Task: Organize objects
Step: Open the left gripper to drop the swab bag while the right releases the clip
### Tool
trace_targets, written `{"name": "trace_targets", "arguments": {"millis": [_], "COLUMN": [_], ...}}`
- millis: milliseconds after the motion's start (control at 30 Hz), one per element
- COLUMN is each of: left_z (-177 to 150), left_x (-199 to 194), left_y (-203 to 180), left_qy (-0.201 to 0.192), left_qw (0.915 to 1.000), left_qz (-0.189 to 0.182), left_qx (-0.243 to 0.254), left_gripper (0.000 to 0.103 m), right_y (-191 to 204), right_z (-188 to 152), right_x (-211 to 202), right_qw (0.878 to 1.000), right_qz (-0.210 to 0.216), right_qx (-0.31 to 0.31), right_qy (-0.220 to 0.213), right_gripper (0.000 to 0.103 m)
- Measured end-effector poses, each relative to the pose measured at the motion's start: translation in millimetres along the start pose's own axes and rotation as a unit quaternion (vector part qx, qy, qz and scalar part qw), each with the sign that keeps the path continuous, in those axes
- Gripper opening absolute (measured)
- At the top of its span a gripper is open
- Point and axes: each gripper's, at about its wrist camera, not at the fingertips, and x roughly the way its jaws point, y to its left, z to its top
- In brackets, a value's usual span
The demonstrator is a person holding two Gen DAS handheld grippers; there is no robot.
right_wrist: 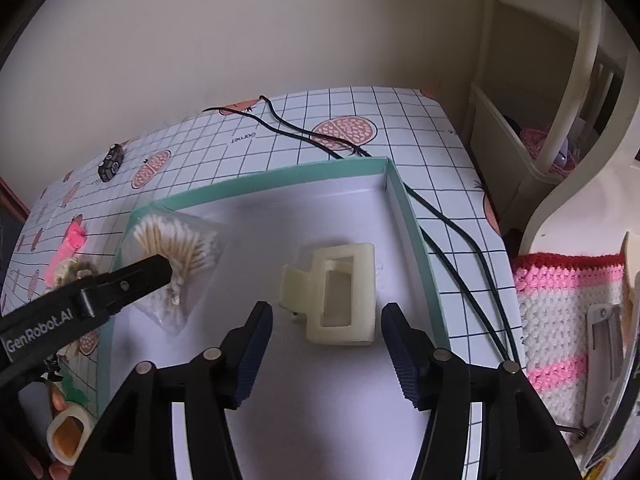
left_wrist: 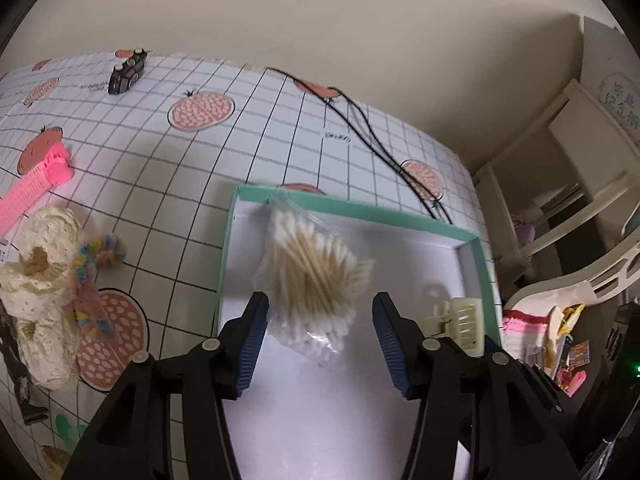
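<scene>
The fingers [left_wrist: 256, 332] of the left gripper [left_wrist: 320, 320] are spread wide, with nothing held; the bag of cotton swabs [left_wrist: 310, 276] is seen just ahead of and between them, blurred, inside the teal-rimmed tray [left_wrist: 226, 240]. Whether the bag is lying flat or leaning on the far rim cannot be told. The right gripper [right_wrist: 326, 332] is likewise spread wide and empty, and the cream hair claw [right_wrist: 336, 296] rests on the tray floor just beyond its tips, slightly toward its right finger.

The step in hand is judged to be the release of the swabs into the tray, with the claw already placed. The next move calls for the left fingers to be drawn clear of the bag and carried outward, past the left finger, where items remain outside the tray.

The table is covered with a checked cloth [left_wrist: 200, 160] printed with fruit. Beyond the left finger lie a cream lace scrunchie [left_wrist: 40, 276], a pink comb [left_wrist: 36, 188] and a pastel hair tie [left_wrist: 102, 252]; far ahead sits a small dark toy [left_wrist: 126, 72]. Black cables [right_wrist: 452, 240] run past the right finger. A plain wall stands behind.
</scene>
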Motion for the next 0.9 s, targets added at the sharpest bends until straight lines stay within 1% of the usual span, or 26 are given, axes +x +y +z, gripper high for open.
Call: {"name": "trace_targets", "arguments": {"millis": [200,333,400,433,500,567,600,633,700,767,833,900], "left_z": [3.0,0.5,-0.9,-1.3,-3.8,-6.6,-7.7,-9.1,-13.1,-16.8,-20.5,-24.0], "left_x": [-23.8,-39.2,-44.9,-46.8,-53.8,-60.5,-63.2,-66.3,-72.6,-75.1,-77.0,-80.1], "left_y": [-6.1,-6.1,-2.8,-1.6,2.7,6.9,8.7,11.1,18.8,28.4,35.2,42.9], "left_qy": [-0.019,-0.029,-0.029,-0.029,-0.032,-0.035,-0.037,-0.039,-0.045,-0.042,-0.041,-0.044], "left_qw": [0.9997,0.9995,0.9995,0.9995,0.9995,0.9993,0.9992,0.9991,0.9987,0.9987,0.9985,0.9980], "left_qz": [-0.005,0.000,0.002,0.004,0.008,0.012,0.014,0.016,0.024,0.026,0.032,0.040], "left_qx": [0.010,0.012,0.009,0.007,0.003,0.004,0.005,0.004,-0.003,-0.010,-0.015,-0.020], "left_gripper": [0.056,0.067,0.068,0.068,0.068,0.069,0.071,0.075,0.078,0.079,0.084,0.085], "right_y": [1.7,4.0,4.6,4.9,5.5,5.3,5.7,6.1,7.0,9.0,12.3,14.1], "right_z": [2.5,2.5,1.4,0.5,-1.5,-4.4,-6.2,-7.4,-10.1,-12.5,-15.5,-17.4], "right_x": [-18.1,-30.7,-36.5,-38.6,-42.1,-45.1,-47.4,-48.7,-50.9,-52.0,-53.2,-53.7], "right_qw": [1.000,1.000,1.000,1.000,1.000,1.000,1.000,1.000,1.000,1.000,1.000,1.000], "right_qz": [-0.004,-0.007,-0.006,-0.007,-0.010,-0.013,-0.013,-0.014,-0.015,-0.015,-0.016,-0.019], "right_qx": [0.000,0.000,0.004,0.006,0.008,0.012,0.015,0.017,0.020,0.020,0.018,0.016], "right_qy": [-0.007,-0.013,-0.015,-0.016,-0.015,-0.015,-0.015,-0.015,-0.016,-0.015,-0.014,-0.013], "right_gripper": [0.062,0.062,0.065,0.069,0.071,0.075,0.076,0.078,0.079,0.083,0.085,0.087]}}
